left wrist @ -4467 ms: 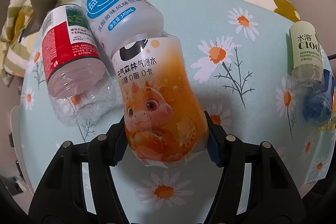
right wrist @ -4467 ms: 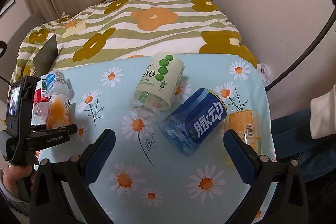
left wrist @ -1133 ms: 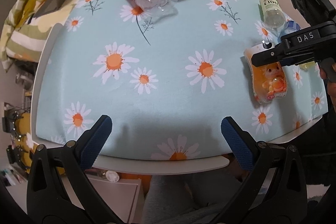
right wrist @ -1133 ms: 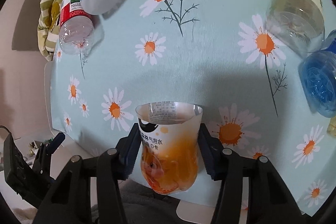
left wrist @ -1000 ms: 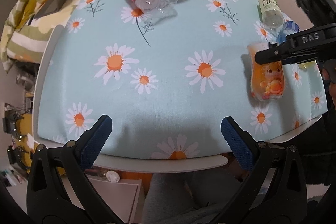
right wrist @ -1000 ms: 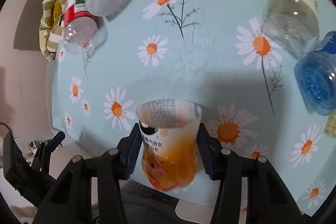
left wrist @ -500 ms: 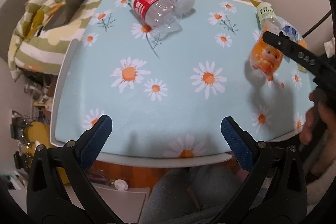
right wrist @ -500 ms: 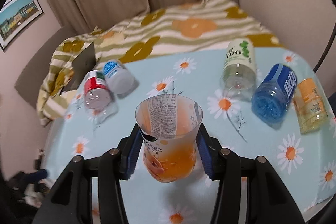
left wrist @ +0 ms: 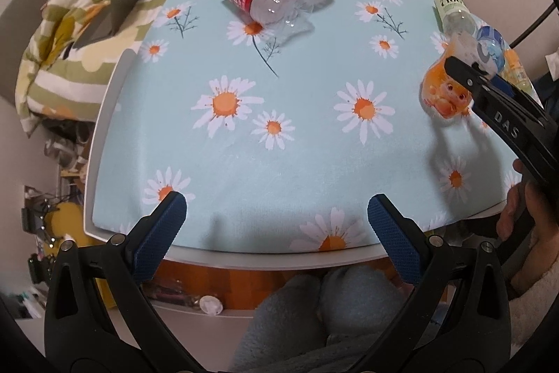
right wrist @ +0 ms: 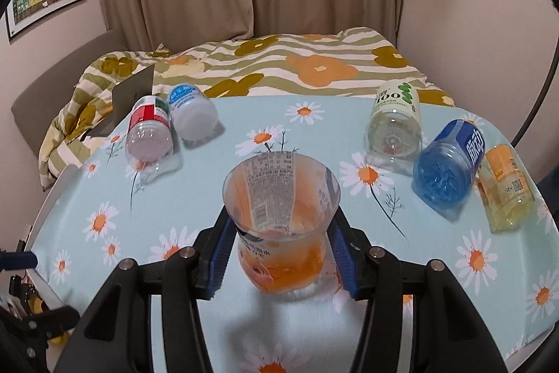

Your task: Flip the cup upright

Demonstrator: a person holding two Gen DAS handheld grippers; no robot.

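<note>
The orange cartoon-printed cup (right wrist: pixel 281 233) stands upright, open mouth up, its base on or just above the daisy tablecloth (right wrist: pixel 195 198). My right gripper (right wrist: pixel 281 259) is shut on its lower body, one blue pad on each side. In the left wrist view the cup (left wrist: pixel 445 90) is at the right edge, held by the right gripper's black fingers (left wrist: pixel 468 72). My left gripper (left wrist: pixel 276 226) is open and empty, hovering off the table's near edge.
A red-label cup (right wrist: pixel 149 135) and a blue-and-white cup (right wrist: pixel 190 112) lie on their sides at the back left. A green-label cup (right wrist: pixel 394 124), a blue cup (right wrist: pixel 447 163) and a yellow cup (right wrist: pixel 506 187) lie at the right. A striped floral blanket (right wrist: pixel 297 65) lies behind.
My right gripper has turned the orange cup from lying to mouth-up and lowered it toward the cloth. My left gripper let the cup go earlier and has drawn back off the table's edge.
</note>
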